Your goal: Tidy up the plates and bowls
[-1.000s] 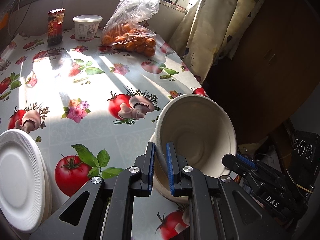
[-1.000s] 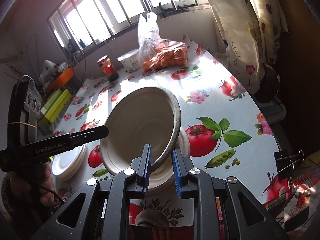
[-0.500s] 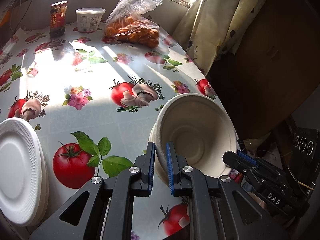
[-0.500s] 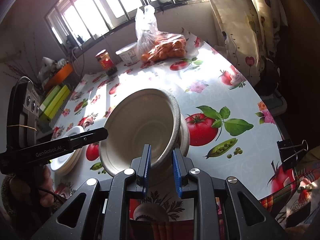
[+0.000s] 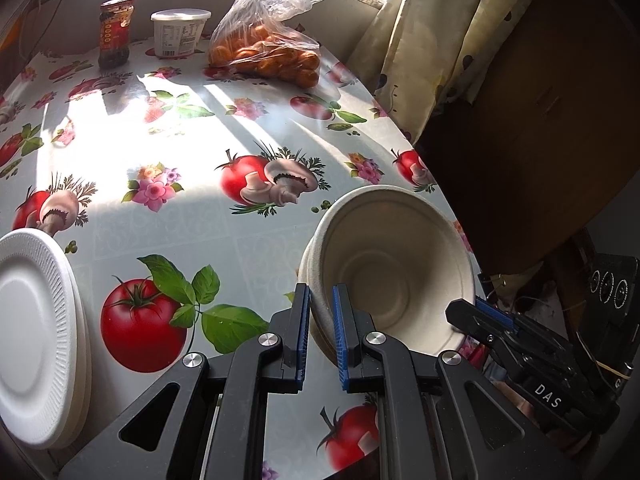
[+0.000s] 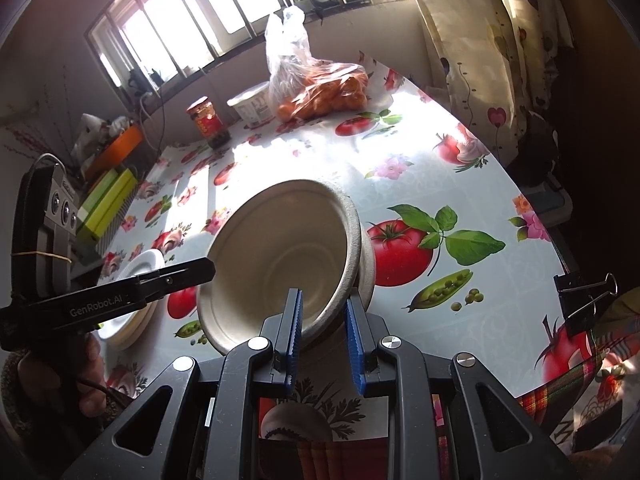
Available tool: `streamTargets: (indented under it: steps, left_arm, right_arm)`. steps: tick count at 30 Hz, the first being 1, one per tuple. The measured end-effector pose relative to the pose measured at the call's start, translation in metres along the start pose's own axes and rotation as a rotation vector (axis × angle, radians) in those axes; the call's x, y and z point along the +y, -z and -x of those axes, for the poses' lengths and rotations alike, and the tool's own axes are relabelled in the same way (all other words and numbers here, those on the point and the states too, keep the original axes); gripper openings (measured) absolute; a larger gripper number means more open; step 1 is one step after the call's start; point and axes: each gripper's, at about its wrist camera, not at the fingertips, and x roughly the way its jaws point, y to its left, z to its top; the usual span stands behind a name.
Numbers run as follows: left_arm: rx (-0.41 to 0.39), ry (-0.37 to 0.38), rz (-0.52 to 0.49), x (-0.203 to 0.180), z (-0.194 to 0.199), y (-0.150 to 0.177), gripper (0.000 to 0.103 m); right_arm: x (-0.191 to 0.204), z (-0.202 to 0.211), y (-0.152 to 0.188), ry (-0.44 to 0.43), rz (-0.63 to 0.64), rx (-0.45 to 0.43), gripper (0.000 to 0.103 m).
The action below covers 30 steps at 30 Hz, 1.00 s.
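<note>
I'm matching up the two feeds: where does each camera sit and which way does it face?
Left wrist: on the left gripper, facing down across the table toward the curtain; its fingers pinch the bowl rim.
Right wrist: on the right gripper, facing the window; its fingers straddle the bowl's rim; a hand shows.
Shared: bowl, plates, orange bag.

you have two grippers in view, the left gripper (image 5: 320,330) and the right gripper (image 6: 322,334). at least two nested bowls (image 5: 394,272) sit between them; the exact count you cannot tell. one stack of white plates (image 5: 34,312) lies at the table's near edge, at least two deep. at the far side you have one jar (image 5: 116,32), one white tub (image 5: 180,32) and one bag of oranges (image 5: 268,52). one binder clip (image 6: 582,300) grips the tablecloth's edge.
</note>
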Motion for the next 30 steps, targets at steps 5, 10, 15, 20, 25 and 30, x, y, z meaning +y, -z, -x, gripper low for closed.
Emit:
streamTargets:
  steps: [5,10,15,20,25,30]
  left_arm:
    - [-0.003,-0.008,-0.005,-0.001,0.000,0.000,0.012]
    - [-0.002,-0.010,-0.009,-0.001,-0.002,0.000,0.012]
    - [0.003,-0.007,-0.004,0.000,-0.002,0.002,0.012]
    - [0.006,-0.005,-0.005,0.000,-0.003,0.002,0.012]
    - [0.007,0.001,-0.004,-0.001,-0.002,0.002,0.012]
    - [0.008,0.001,-0.002,-0.001,-0.003,0.002,0.012]
  right_arm:
    - [-0.001,-0.001,0.001,0.003,0.001,-0.002,0.021]
    - [0.000,0.000,0.001,0.002,0.004,-0.002,0.021]
    - [0.000,0.001,0.000,0.023,0.020,-0.007,0.021]
    - [0.004,0.002,-0.001,0.052,0.038,-0.011,0.022]
    - [0.007,0.002,-0.001,0.065,0.049,-0.012,0.027]
    - [0.012,0.001,0.001,0.092,0.077,-0.013,0.036]
